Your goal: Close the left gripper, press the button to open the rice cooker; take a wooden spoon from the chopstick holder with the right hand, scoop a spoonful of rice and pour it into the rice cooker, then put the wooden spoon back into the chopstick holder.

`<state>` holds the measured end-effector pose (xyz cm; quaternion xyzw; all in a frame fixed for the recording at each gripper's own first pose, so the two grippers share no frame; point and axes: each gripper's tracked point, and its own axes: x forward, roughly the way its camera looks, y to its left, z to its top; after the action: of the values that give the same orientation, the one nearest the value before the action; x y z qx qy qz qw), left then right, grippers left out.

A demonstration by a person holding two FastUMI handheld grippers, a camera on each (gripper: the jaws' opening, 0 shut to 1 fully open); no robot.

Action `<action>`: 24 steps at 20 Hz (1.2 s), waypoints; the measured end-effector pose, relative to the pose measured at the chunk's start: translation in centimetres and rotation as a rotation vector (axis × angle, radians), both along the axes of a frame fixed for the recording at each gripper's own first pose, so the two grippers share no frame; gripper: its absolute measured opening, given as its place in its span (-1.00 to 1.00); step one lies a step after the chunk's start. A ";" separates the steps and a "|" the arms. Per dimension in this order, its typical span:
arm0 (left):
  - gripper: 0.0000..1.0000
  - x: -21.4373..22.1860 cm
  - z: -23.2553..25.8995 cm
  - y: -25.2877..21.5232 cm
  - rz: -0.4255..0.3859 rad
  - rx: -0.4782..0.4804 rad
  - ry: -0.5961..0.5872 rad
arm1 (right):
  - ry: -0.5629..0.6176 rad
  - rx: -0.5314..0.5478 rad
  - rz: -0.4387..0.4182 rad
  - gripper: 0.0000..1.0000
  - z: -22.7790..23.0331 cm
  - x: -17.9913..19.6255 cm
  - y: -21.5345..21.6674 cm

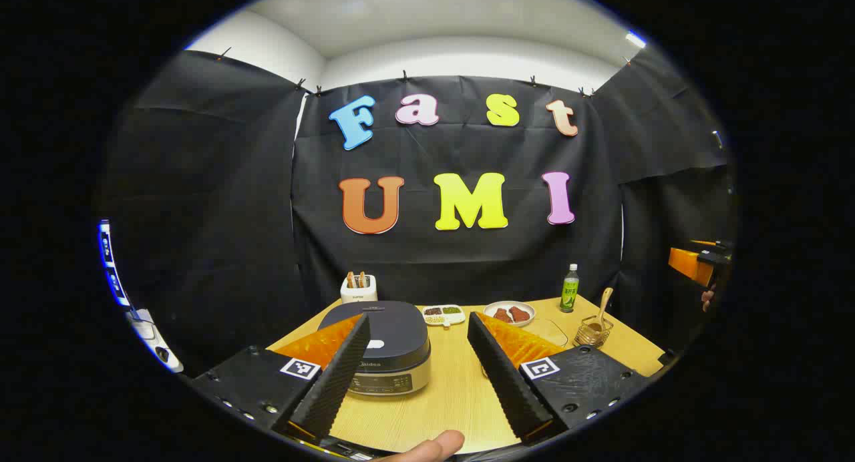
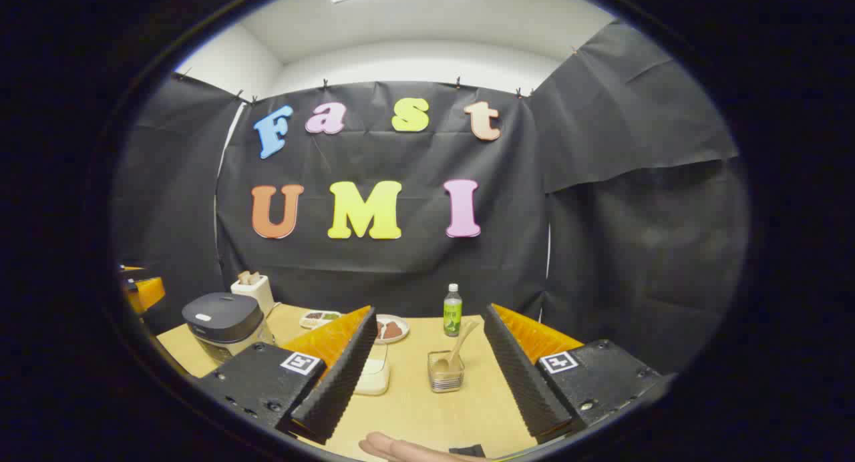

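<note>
The left hand-held gripper hangs spread above the pale wood-grain worktop, its ribbed wedge fingers apart, the left one overlapping the cooker: a rounded box with a dark matte lid (shut) and a metallic band below. The right hand-held gripper is likewise spread, holding nothing. Between its fingers stands the holder, a small square clear cup, with the wooden spoon leaning in it. A green bottle stands upright behind.
</note>
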<state>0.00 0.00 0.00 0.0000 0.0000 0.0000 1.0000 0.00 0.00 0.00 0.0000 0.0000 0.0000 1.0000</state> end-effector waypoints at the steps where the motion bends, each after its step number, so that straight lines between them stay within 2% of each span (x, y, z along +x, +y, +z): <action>1: 0.88 0.1 -0.1 -0.1 0.000 -0.005 0.004 | 0.004 -0.001 0.002 1.00 -0.1 -0.2 -0.2; 10: 0.87 0.9 0.3 0.8 0.031 -0.022 0.010 | 0.013 0.016 0.021 1.00 -0.7 -0.8 -1.4; 15: 0.88 2.0 0.3 2.6 0.077 -0.006 -0.006 | -0.006 0.021 0.041 1.00 -0.9 -1.6 -1.6; 17: 0.79 3.1 0.3 2.5 0.054 -0.010 -0.013 | -0.009 0.026 0.045 1.00 -1.1 -1.9 -2.0; 19: 0.08 3.8 -0.8 2.4 0.027 -0.026 0.017 | -0.011 0.030 0.039 1.00 -1.3 -2.0 -2.6; 22: 0.02 4.9 -1.7 3.5 0.045 -0.006 0.049 | -0.013 0.040 0.040 1.00 -1.8 -2.2 -2.9; 23: 0.01 5.6 -2.0 2.9 0.017 -0.001 0.055 | -0.011 0.039 0.042 1.00 -1.9 -2.2 -3.0; 24: -0.30 5.7 -2.1 2.6 0.002 -0.019 0.062 | -0.011 0.036 0.043 1.00 -2.0 -2.2 -3.0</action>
<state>5.70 2.60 -2.15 -0.0096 0.0308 0.0009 0.9995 -2.18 -3.03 -1.99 0.0181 -0.0054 0.0215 0.9996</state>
